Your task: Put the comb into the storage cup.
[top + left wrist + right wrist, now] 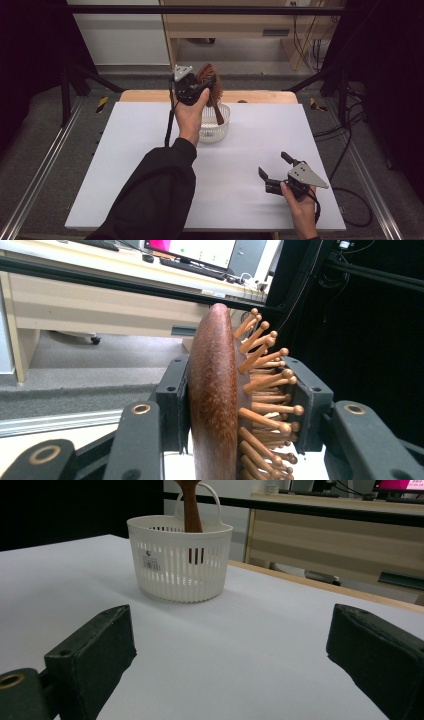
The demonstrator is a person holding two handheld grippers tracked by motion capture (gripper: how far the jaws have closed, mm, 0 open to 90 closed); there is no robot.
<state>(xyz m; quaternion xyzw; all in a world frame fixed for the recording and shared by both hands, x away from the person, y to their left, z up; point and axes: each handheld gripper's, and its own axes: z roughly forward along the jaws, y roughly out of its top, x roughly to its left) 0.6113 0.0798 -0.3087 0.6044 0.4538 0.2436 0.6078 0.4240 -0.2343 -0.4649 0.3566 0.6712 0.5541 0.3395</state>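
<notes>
Left tongs (202,85) clamped, right tongs (272,167) agape

Hairbrush (212,405) is being shown in dark reddish-brown speckled wood, with lighter tan-orange round-tipped pins (265,390). Basket (179,560) is being seen in off-white plastic with a vertical slot pattern and a small white barcode label (151,560) on the near-left wall. Table (150,150) is being rendered pale grey-white, with a light wood strip along the far edge. Both grippers, left (197,89) and right (274,169), are being shown black with grey three-cornered plates. Sleeve (155,195) is being seen in black.
</notes>
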